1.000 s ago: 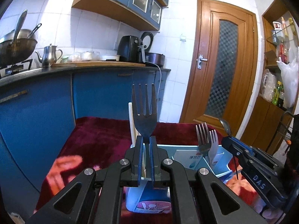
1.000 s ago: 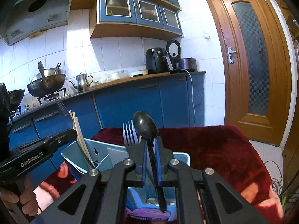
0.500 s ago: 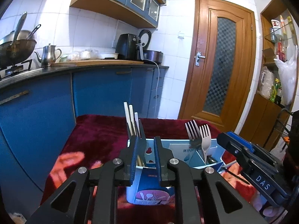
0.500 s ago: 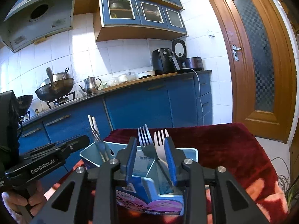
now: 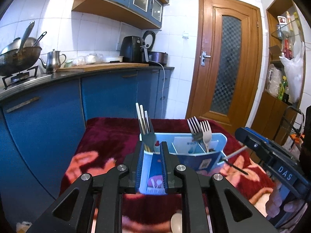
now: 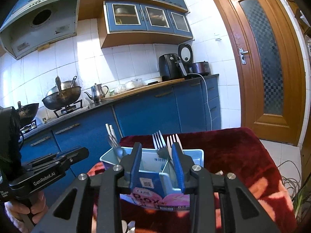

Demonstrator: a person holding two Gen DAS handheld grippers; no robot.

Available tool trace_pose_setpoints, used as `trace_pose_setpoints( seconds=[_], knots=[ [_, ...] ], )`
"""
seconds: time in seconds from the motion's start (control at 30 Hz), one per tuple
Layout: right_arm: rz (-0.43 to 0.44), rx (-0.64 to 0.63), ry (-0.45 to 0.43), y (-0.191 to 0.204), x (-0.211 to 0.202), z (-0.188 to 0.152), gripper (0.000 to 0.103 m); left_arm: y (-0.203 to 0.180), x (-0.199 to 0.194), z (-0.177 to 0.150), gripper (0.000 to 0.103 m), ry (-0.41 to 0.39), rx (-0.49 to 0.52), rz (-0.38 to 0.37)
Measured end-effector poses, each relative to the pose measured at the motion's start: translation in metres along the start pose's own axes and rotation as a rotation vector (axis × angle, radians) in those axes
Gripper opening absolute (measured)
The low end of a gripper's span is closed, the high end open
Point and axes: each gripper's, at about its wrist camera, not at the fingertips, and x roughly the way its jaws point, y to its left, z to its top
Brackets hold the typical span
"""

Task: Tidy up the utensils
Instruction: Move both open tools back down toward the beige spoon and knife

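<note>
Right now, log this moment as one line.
left gripper: open, empty | right gripper: open, empty | organizer box: forks, chopsticks standing inside

- Bright daylight patches the white wall tiles (image 6: 124, 58) beyond the grippers, cupboards casting hard shadows.
- Fisheye bends edges; dark corners; near foreground blurred.

Light-blue organizer (image 5: 217, 137) holds upright chopsticks (image 5: 142, 119) (left compartment) and two forks (image 5: 199, 129), right.
</note>
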Motion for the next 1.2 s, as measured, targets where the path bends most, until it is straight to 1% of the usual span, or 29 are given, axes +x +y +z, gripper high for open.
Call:
trace_pose_setpoints(
  seconds=[0.3, 0.4, 0.57, 0.77, 0.93, 1.1, 1.2],
  knots=[
    [-0.029, 0.023, 0.039, 0.005, -0.033, -0.010, 0.036, -0.001, -0.029, -0.013, 0.017, 0.058, 0.046, -0.003],
    [-0.044, 0.034, 0.063, 0.005, -0.041, -0.017, 0.036, -0.001, -0.033, -0.020, 0.017, 0.092, 0.052, -0.007],
    [-0.074, 0.053, 0.127, 0.003, -0.052, -0.034, 0.036, -0.001, -0.037, -0.034, 0.017, 0.154, 0.051, -0.012],
    [-0.087, 0.073, 0.215, 0.001, -0.055, -0.054, 0.036, -0.003, -0.031, -0.052, 0.017, 0.252, 0.050, -0.019],
    [-0.082, 0.090, 0.291, 0.000, -0.052, -0.070, 0.036, -0.009, -0.018, -0.070, 0.017, 0.357, 0.048, -0.053],
    [-0.090, 0.106, 0.320, -0.003, -0.051, -0.078, 0.036, -0.016, -0.004, -0.085, 0.017, 0.445, 0.051, -0.085],
    [-0.094, 0.116, 0.336, -0.006, -0.051, -0.082, 0.036, -0.020, 0.001, -0.092, 0.017, 0.477, 0.050, -0.094]
  ],
)
